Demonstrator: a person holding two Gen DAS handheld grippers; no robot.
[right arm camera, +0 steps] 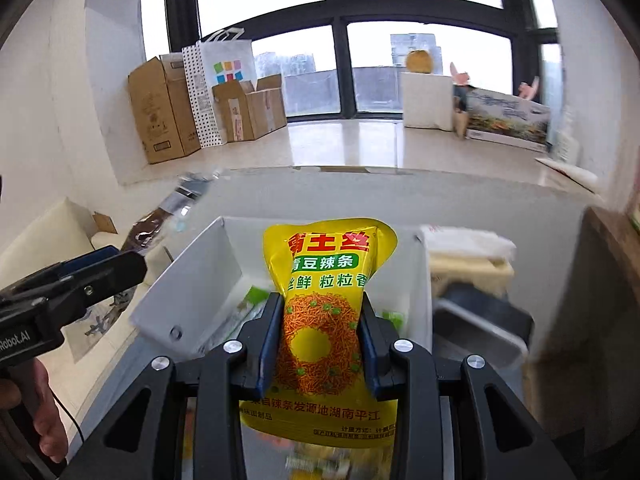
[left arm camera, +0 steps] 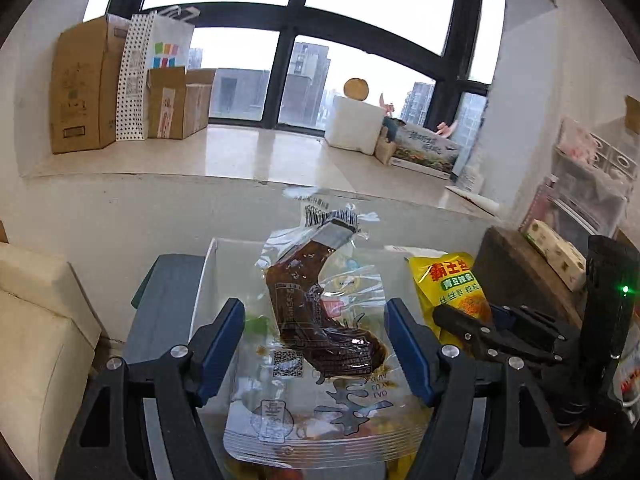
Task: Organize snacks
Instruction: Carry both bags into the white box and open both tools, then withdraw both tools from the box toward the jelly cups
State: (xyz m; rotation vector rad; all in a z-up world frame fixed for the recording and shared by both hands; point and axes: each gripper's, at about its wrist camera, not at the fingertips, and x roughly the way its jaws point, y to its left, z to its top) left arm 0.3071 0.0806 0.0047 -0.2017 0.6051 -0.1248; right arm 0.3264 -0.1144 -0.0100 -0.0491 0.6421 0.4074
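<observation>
The left tool (left arm camera: pixel 316 340) carries a clear plastic packet (left arm camera: pixel 320 344) with a dark brown piece of food inside. Its two blue pads (left arm camera: pixel 218 340) stand at the left and right edges of this wide packet, and the packet rises between them, so it seems to be gripped by its sides. The upper end of the packet is crumpled and points up toward the window sill (left arm camera: pixel 240 152).

The right tool (right arm camera: pixel 320 340) is clenched on a yellow snack bag (right arm camera: pixel 324 280) with red and green Chinese letters. The blue pads (right arm camera: pixel 266 344) press on the middle of the bag from both sides, and the bag is narrowed there. It stands upright between them, with its top in front of the open white box (right arm camera: pixel 192 280).

In the right wrist view the left tool is at the left edge, with a hand (right arm camera: pixel 36 412) on its handle, and the clear packet reaches up from it. In the left wrist view the yellow bag is to the right of the clear packet, well apart from it.

Both packets are held over the white box. Behind, on the sill, stand cardboard boxes (left arm camera: pixel 84 84), a dotted paper bag (left arm camera: pixel 138 76) and a white foam box (left arm camera: pixel 354 124).
</observation>
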